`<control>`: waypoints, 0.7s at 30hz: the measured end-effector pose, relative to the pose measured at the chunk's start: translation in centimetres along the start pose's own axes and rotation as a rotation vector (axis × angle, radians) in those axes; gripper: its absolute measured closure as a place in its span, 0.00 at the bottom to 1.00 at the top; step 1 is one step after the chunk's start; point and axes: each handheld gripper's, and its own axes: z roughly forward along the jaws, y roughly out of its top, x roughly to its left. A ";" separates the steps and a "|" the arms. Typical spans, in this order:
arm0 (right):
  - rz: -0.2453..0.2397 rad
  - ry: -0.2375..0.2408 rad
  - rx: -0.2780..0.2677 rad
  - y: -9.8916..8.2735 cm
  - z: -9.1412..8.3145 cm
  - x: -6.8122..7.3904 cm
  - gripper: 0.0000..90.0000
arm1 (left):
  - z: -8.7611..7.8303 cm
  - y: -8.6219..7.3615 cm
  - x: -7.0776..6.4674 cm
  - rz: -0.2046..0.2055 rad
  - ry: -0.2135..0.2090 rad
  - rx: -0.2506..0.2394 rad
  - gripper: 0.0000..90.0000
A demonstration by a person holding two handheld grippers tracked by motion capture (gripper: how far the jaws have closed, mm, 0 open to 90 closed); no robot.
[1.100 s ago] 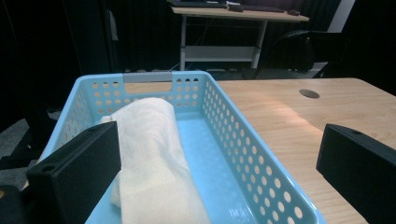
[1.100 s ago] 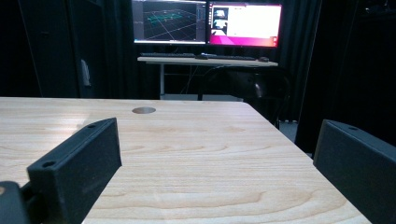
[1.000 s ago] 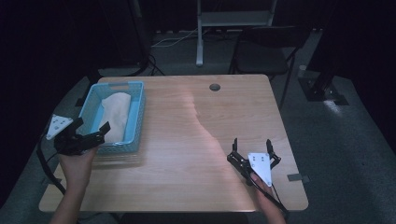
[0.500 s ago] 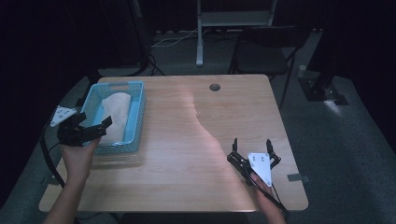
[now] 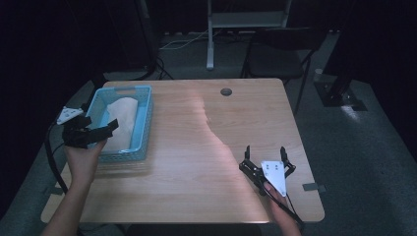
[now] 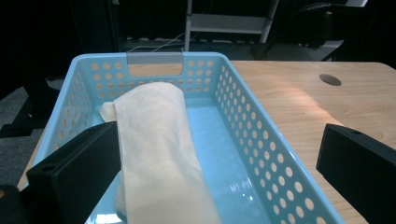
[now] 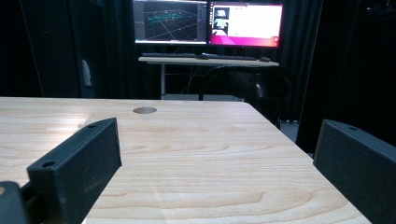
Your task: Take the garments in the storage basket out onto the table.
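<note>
Your left gripper (image 5: 101, 132) hangs over the near left corner of the perforated light-blue plastic basket (image 5: 144, 129), jaws spread wide and holding nothing. Inside the basket lies a rolled cream cloth (image 6: 156, 140), just ahead of those jaws. Your right gripper (image 5: 265, 156) rests low over the bare pale wooden table (image 5: 196, 147), well apart from the basket, jaws also spread and empty.

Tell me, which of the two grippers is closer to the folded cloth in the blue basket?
The left gripper: it hangs at the near end of the basket, jaws open toward the cloth. The right gripper sits far across the table, jaws open.
</note>
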 end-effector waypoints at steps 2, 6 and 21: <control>-0.001 0.002 0.000 0.0 0.0 0.0 0.00 | 0.6 0.2 0.0 0.003 0.006 0.028 0.00; 0.000 0.004 0.000 0.0 0.0 0.0 0.00 | 1.2 0.2 0.2 0.001 0.009 0.054 0.00; 0.001 0.008 0.001 0.0 0.0 -0.1 0.00 | 3.0 1.3 1.3 -0.029 0.001 0.129 0.00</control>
